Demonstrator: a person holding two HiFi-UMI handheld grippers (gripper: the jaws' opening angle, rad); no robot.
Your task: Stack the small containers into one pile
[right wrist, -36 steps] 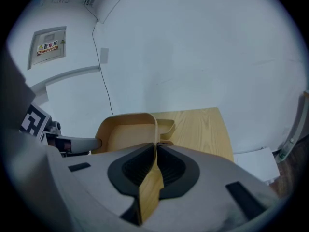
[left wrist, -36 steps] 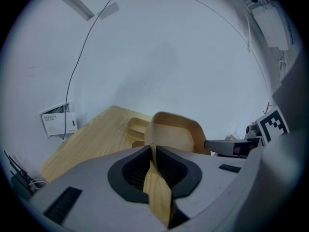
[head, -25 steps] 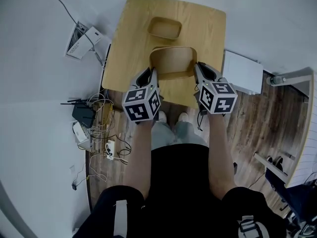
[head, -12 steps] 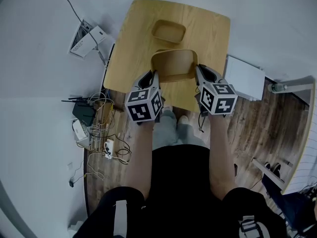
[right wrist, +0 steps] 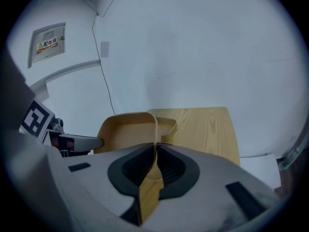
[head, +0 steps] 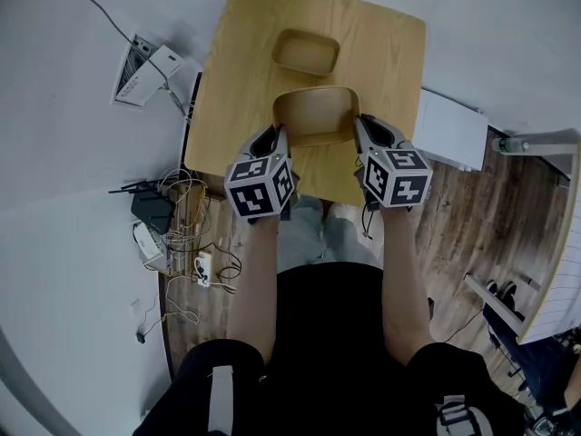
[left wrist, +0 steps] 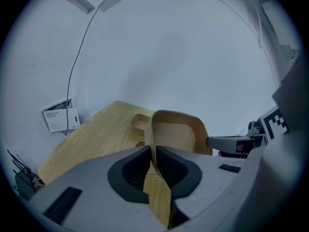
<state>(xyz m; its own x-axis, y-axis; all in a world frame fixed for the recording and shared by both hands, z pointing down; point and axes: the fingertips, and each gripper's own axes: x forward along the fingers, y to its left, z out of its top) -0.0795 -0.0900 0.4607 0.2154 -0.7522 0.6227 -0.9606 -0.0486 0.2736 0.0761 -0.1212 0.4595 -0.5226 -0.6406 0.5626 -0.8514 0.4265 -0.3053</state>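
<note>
The left gripper (head: 276, 136) has its jaws clamped on one wall of a wooden tray (head: 316, 118), the right gripper (head: 362, 127) on the opposite wall; a smaller tray (head: 307, 53) lies just beyond both jaws

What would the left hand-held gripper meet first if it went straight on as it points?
Past the larger container it holds, probably the smaller container, or the table just before it; depth unclear.

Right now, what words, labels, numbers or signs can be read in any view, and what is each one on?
"配电箱", in red beside a yellow warning triangle, on the wall panel; it is small, so read with some doubt.
White box: printed lines, too small to read.
Marker cubes: black-and-white squares only, no letters or numbers.
</note>
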